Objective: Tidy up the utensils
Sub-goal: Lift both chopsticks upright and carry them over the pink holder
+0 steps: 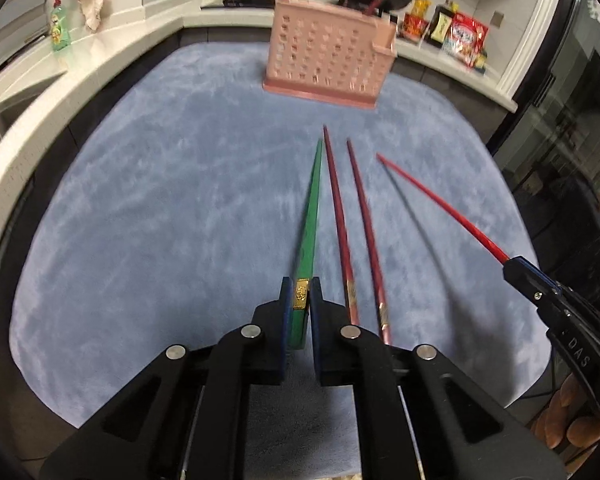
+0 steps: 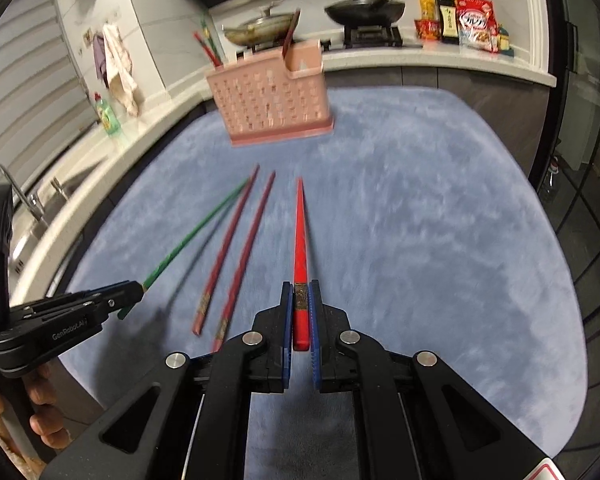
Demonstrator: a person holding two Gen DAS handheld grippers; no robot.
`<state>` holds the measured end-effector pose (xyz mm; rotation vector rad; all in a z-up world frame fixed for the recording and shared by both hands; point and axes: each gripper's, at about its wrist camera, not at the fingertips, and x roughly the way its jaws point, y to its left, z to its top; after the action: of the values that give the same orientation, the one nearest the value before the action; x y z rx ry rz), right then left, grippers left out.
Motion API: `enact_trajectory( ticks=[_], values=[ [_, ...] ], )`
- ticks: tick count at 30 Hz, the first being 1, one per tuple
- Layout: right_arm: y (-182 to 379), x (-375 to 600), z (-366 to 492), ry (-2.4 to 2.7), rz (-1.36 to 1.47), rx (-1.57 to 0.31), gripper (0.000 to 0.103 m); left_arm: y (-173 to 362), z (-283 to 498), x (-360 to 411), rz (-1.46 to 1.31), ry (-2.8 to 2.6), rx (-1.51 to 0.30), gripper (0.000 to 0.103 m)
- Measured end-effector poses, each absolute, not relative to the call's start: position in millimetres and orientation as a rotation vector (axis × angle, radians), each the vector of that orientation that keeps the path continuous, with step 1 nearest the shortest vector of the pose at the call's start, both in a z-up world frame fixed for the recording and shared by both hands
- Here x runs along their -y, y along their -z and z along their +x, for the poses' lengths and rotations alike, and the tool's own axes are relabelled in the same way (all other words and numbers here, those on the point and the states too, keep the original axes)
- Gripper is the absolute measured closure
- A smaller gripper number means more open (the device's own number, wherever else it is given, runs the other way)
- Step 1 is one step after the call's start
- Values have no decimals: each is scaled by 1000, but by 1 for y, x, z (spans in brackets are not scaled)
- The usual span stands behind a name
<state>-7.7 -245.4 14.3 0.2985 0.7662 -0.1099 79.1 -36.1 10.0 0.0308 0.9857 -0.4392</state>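
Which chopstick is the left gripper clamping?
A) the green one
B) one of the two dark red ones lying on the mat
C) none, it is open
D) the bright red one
A: the left gripper is shut on the green chopstick, while the right gripper holds the bright red chopstick.

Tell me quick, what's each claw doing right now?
Left claw: closed on the green chopstick.
Right claw: closed on the bright red chopstick.
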Motion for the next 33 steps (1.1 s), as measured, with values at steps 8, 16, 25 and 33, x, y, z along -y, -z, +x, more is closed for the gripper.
enact_trajectory(
  ticks=[8,16,25,33],
  values=[
    [-70,263,3,112,283,-662,96,-75,99,31,18,430,-865,98],
    [-107,279,16,122,290,-574,96,-104,122,31,14,423,-803,98],
    [-112,279,7,119,318,-557,96,-20,115,20,37,424,-966,67],
    [-119,277,0,118,326,-542,96,45,103,14,62,420,-1095,68]
  ],
)
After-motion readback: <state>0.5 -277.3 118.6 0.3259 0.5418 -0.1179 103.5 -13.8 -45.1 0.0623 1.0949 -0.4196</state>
